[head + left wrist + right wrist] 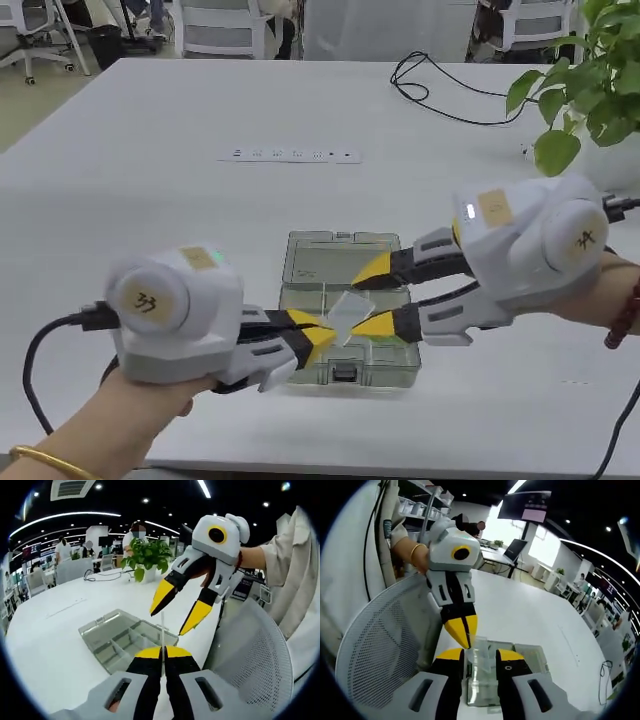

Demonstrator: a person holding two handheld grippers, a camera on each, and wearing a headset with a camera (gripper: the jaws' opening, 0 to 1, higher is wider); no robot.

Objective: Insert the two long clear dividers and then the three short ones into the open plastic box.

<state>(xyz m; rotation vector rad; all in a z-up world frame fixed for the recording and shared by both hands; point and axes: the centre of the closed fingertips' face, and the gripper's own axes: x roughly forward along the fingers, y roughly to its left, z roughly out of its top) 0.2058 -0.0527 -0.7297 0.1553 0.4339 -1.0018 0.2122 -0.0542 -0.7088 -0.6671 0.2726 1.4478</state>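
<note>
Left gripper point(318, 335) is clamped on a clear divider point(348, 315) above the open plastic box point(340, 255). Right gripper point(380, 297) is held spread above the box, jaws flanking the divider.

Bare table point(150, 150) surrounds the box point(340, 255); plant point(590, 85) stands far right.

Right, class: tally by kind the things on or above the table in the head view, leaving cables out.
Grippers: 2 (left gripper, right gripper)
Open plastic box: 1
Clear divider, held: 1
Power strip: 1
Potted plant: 1
Total: 6
</note>
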